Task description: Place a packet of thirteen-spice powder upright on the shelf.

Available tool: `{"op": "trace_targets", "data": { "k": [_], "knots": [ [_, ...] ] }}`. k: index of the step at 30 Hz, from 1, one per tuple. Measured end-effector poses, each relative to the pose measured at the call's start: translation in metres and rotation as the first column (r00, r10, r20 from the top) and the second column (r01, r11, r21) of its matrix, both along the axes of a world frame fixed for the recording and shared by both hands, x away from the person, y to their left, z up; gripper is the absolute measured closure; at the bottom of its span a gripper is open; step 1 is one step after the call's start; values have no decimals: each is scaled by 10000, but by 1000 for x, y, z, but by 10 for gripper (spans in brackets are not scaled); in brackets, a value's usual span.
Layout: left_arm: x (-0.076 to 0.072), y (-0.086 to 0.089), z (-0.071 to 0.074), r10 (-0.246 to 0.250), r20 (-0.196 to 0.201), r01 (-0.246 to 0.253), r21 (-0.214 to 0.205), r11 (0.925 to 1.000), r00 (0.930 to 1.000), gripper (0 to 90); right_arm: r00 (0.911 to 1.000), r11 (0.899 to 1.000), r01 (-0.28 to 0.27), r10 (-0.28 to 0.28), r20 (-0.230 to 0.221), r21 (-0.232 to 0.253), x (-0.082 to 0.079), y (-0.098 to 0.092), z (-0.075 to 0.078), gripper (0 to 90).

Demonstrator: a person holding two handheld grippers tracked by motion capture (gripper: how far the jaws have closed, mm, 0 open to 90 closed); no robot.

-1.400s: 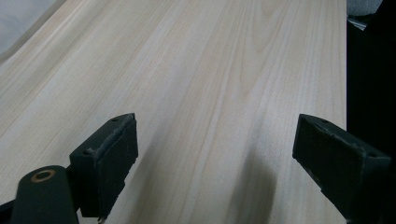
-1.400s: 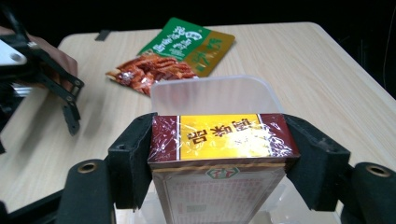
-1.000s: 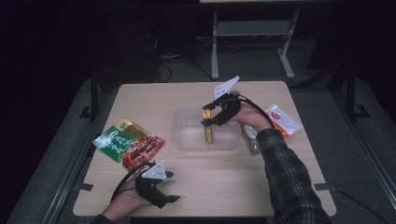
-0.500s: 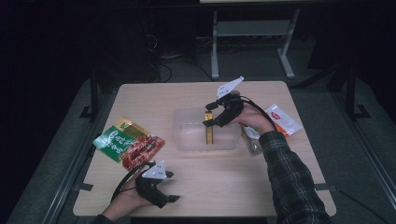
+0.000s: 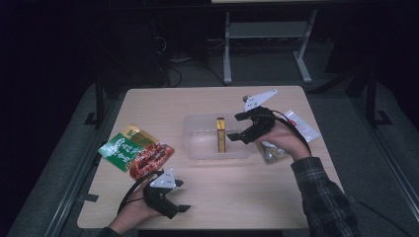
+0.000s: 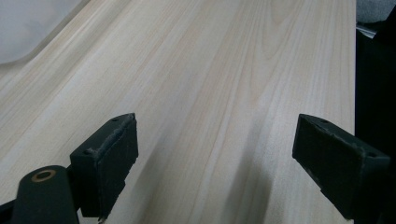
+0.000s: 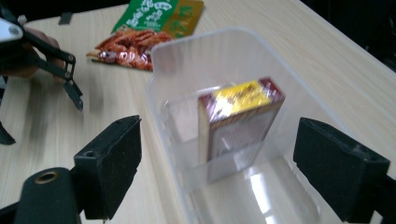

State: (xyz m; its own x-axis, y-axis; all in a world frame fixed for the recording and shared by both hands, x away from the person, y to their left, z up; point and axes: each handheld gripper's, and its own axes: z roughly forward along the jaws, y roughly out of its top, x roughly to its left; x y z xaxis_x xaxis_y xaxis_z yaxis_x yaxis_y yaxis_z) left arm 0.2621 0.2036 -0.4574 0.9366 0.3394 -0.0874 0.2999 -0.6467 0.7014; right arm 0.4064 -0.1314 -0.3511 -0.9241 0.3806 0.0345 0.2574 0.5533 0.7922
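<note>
A: Now, where is the small box (image 7: 239, 125) seen, and how is it placed?

B: It is seen standing upright on its narrow end inside the clear plastic bin (image 5: 197, 143) near the middle of the table (image 5: 247, 197). Its long axis is roughly vertical, and a yellow and dark red wrapper is shown on it.

A: And the right gripper (image 5: 241, 128)?

B: It is held just beside the bin's right end. Its jaws have just been opening and are now spread wide, with nothing pressed between them. In the right gripper view the box is framed straight ahead between the two jaws, apart from both.

A: What about the left gripper (image 5: 170, 207)?

B: It is rested low at the near edge of the table, well apart from the bin. Its jaws are open too, with bare wood between them. A red snack packet (image 5: 150, 158) and a green packet (image 5: 120, 148) are laid just beyond it, and more packets (image 5: 299, 126) lie past the right hand.

A: So which hand is nearer the box?

B: The right, by far; the left is likely closer to the red and green packets.
</note>
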Motion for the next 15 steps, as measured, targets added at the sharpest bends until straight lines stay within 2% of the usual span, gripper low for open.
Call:
{"op": "trace_targets", "data": {
  "k": [2,3,4,10,12,15],
  "knots": [
    [0,0,0,-4,21,4,-2,10000,10000,138,9997,9996,235,-233,87,-151,-10,-2,-2,148],
    [0,1,0,12,29,-12,12,10000,10000,138,9983,9983,553,-550,193,-161,-20,-4,-4,149],
    [0,1,0,53,33,-53,28,10000,10000,138,9983,9983,553,-550,193,-161,-20,-4,-4,149],
    [0,1,0,139,41,-139,36,9999,9999,139,9981,9978,586,-581,185,-298,-51,-8,-17,152],
    [0,1,0,165,56,-166,50,9999,9998,139,9979,9978,625,-621,188,-203,-61,-10,-22,154],
    [2,2,0,175,89,-176,96,9998,9998,139,9973,9973,737,-737,-47,-19,-73,-13,-30,153]
  ]
}}
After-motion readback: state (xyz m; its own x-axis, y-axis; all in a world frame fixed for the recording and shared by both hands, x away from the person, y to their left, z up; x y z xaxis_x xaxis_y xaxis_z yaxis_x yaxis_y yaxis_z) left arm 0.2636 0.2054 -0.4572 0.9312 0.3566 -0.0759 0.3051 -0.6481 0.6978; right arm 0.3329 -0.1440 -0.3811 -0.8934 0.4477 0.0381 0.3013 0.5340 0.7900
